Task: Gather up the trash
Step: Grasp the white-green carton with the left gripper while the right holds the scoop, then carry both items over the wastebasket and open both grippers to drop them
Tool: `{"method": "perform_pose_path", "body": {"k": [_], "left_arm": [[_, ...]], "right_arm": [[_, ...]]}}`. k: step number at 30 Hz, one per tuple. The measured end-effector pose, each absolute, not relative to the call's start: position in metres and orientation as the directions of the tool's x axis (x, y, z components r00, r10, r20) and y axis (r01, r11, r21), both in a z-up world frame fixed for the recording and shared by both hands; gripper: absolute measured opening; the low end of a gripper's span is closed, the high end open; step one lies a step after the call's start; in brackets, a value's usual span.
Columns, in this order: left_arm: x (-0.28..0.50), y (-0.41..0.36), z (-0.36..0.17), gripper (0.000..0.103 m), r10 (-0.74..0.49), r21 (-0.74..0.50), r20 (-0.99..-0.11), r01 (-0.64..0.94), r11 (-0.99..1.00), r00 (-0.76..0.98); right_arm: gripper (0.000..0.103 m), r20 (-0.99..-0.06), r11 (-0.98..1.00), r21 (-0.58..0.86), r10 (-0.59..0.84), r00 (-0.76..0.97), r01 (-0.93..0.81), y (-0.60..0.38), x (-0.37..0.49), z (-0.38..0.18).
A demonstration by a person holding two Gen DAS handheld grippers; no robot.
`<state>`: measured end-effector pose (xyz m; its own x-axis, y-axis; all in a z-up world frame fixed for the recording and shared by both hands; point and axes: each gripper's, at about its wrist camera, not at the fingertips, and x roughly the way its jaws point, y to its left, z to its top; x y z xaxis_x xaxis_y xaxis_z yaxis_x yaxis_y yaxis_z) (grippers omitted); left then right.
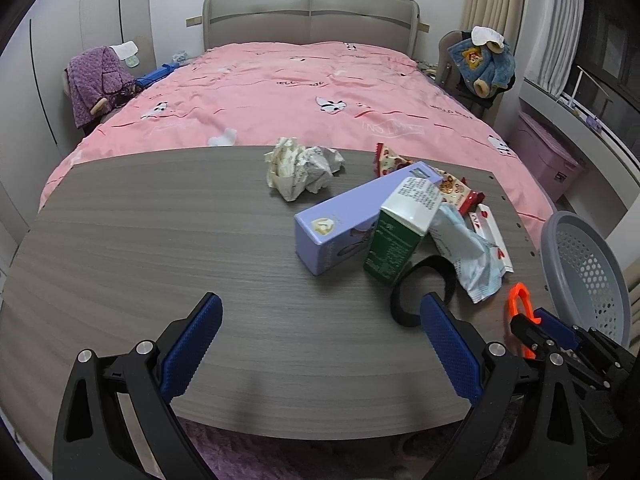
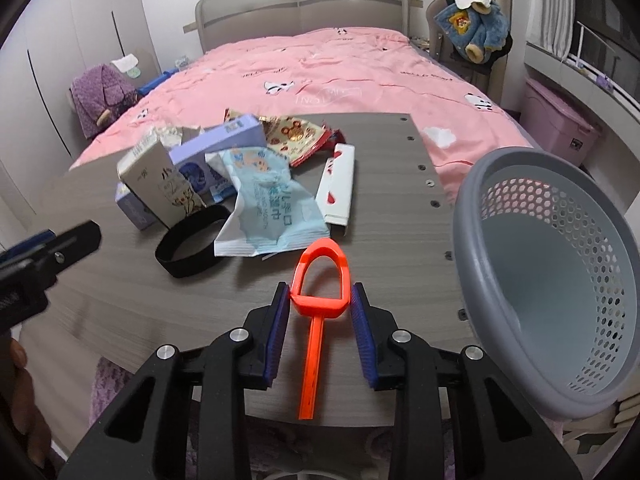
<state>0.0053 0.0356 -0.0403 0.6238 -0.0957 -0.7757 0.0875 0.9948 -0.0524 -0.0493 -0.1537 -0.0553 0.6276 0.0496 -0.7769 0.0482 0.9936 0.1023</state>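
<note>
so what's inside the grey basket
Nothing visible: the grey basket, tilted toward the right wrist camera, shows bare floor and perforated wall. Its near-rim interior is out of sight.

The left gripper [image 1: 320, 344] hung wide open and empty over the grey wood-grain table [image 1: 140, 240]. Ahead lay a crumpled white paper wad [image 1: 302, 172], a lilac cardboard box [image 1: 352, 216], a green carton [image 1: 396, 240] and a black band loop [image 1: 420, 288].
</note>
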Motion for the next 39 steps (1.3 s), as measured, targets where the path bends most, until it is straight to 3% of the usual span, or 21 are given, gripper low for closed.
{"method": "perform_pose_path", "body": {"k": [10,20,23,28,29,39], "left_arm": [[0.026,0.016,-0.033,0.095,-0.146,-0.091,-0.741,0.116,0.989,0.656],[0.042,-0.006,-0.039,0.094,-0.119,-0.033,-0.706,0.136,0.990,0.698],[0.045,-0.009,-0.039,0.084,-0.136,-0.038,-0.707,0.154,0.987,0.694],[0.051,-0.013,-0.046,0.046,-0.146,-0.048,-0.736,0.165,0.985,0.661],[0.052,-0.014,-0.048,0.042,-0.148,-0.050,-0.741,0.166,0.985,0.655],[0.041,-0.008,-0.031,0.039,-0.163,-0.061,-0.711,0.171,0.983,0.685]], "right_arm": [[0.031,-0.769,0.988,0.136,0.055,0.636,0.079,-0.175,-0.061,-0.053],[0.031,-0.765,0.982,0.174,0.089,0.638,0.071,-0.183,-0.063,-0.054],[0.031,-0.766,0.981,0.183,0.098,0.636,0.070,-0.186,-0.062,-0.055],[0.031,-0.766,0.980,0.186,0.100,0.635,0.069,-0.186,-0.061,-0.057],[0.031,-0.765,0.980,0.186,0.100,0.636,0.071,-0.187,-0.061,-0.057],[0.031,-0.756,0.979,0.186,0.093,0.648,0.077,-0.188,-0.066,-0.049]]}}
